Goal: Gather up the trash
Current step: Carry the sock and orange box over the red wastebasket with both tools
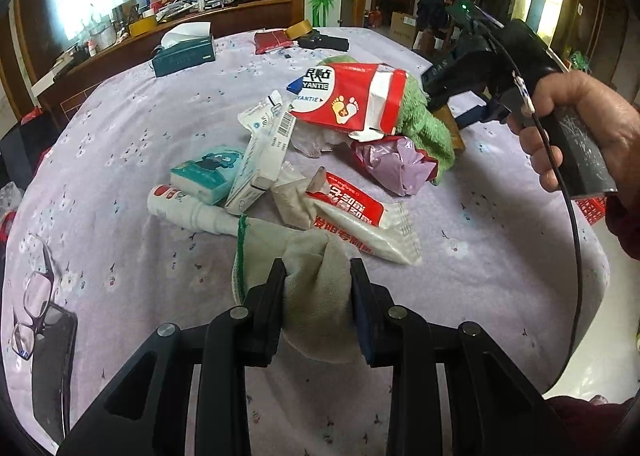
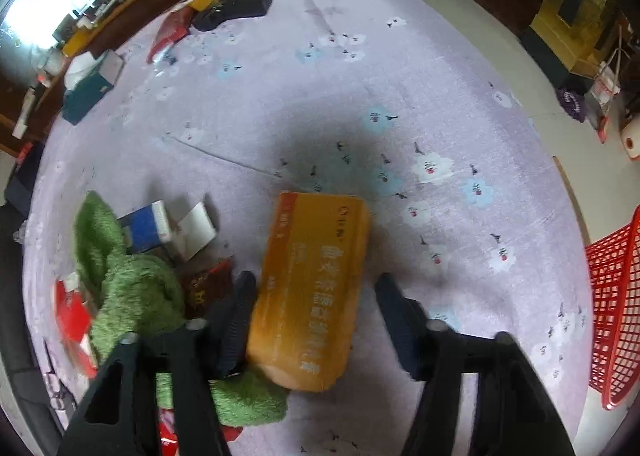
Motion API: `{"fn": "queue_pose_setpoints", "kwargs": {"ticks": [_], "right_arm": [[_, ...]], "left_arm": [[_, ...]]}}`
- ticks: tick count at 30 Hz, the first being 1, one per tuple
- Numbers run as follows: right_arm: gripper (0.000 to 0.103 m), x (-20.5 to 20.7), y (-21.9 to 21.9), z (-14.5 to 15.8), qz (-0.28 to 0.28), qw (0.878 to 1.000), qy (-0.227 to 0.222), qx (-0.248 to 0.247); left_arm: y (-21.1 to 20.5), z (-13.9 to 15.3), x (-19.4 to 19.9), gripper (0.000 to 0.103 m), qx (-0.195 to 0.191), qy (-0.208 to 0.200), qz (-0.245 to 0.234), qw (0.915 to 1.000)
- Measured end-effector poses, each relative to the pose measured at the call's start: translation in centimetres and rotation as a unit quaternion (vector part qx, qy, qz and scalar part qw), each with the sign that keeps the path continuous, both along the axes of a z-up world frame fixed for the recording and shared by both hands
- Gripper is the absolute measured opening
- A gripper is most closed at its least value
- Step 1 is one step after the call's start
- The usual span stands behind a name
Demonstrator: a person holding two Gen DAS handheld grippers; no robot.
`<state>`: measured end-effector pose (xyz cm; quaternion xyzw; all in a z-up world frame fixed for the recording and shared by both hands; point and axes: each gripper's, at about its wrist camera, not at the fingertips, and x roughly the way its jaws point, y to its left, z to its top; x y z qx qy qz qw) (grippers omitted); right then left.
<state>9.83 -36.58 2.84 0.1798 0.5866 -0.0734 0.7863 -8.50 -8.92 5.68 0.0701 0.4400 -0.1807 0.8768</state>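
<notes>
My left gripper [image 1: 318, 276] is shut on a dirty white work glove [image 1: 308, 284] with a green cuff, at the near edge of a trash pile on the lilac tablecloth [image 1: 120, 135]. The pile holds a red foot-patch box [image 1: 352, 95], a white sachet [image 1: 360, 219], a tissue pack [image 1: 208, 173] and a green towel [image 1: 424, 123]. My right gripper [image 2: 316, 284] is open around an orange box [image 2: 312, 288]; the left finger is next to the box, the right finger stands apart. The green towel [image 2: 132, 288] lies left of it.
A red plastic basket [image 2: 616, 304] stands off the table's right edge. Glasses [image 1: 36, 296] and a dark phone [image 1: 52, 368] lie at the near left. A tissue box [image 1: 184, 51], a red pouch [image 1: 274, 40] and tape [image 1: 298, 28] sit at the far side.
</notes>
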Motion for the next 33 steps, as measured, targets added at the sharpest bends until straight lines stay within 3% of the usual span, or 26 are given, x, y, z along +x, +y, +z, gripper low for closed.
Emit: {"fn": "queue_pose_setpoints", "kwargs": {"ticks": [4,6,13,15,16,17,19,25,31,33], "right_arm": [[0.053,-1.5,0.1,0.5,-0.003,1.0,-0.008,0.003],[0.025,-2.4,0.0,0.8,-0.007,1.0,-0.014,0.005],[0.022,-4.3,-0.9,1.7,-0.015,1.0,-0.018,0.013],[0.039,-4.0,-1.0,1.9,-0.023,0.999,-0.019,0.019],[0.061,-3.8,-0.9,2.0,-0.025,0.999,-0.021,0.017],[0.076,-3.4,-0.7,2.2,-0.024,0.999,-0.028,0.012],[0.078,-2.6,-0.1,2.4,-0.015,0.999,-0.035,-0.003],[0.077,-0.4,0.5,0.5,-0.01,0.999,-0.001,-0.034],[0.075,0.5,1.1,-1.1,0.007,0.999,0.016,-0.033],[0.066,0.5,1.6,-1.4,0.018,0.998,0.023,-0.047]], "left_arm": [[0.6,-0.1,0.0,0.029,-0.003,0.003,-0.002,1.0],[0.8,-0.1,0.0,0.029,-0.007,0.004,-0.003,1.0],[0.8,-0.2,0.2,0.029,-0.017,0.007,0.006,0.9998],[0.7,-0.2,0.2,0.029,-0.016,0.006,0.012,0.9998],[0.7,-0.2,0.1,0.029,-0.016,0.006,0.015,0.9997],[0.7,-0.2,0.0,0.029,-0.014,0.007,0.018,0.9997],[0.6,-0.2,-0.2,0.029,-0.011,0.007,0.026,0.9996],[1.0,0.4,-1.0,0.029,-0.004,0.006,0.051,0.9987],[1.0,0.4,-1.6,0.029,0.0,0.006,0.064,0.9979],[0.7,0.5,-1.7,0.029,0.0,0.004,0.064,0.998]]}}
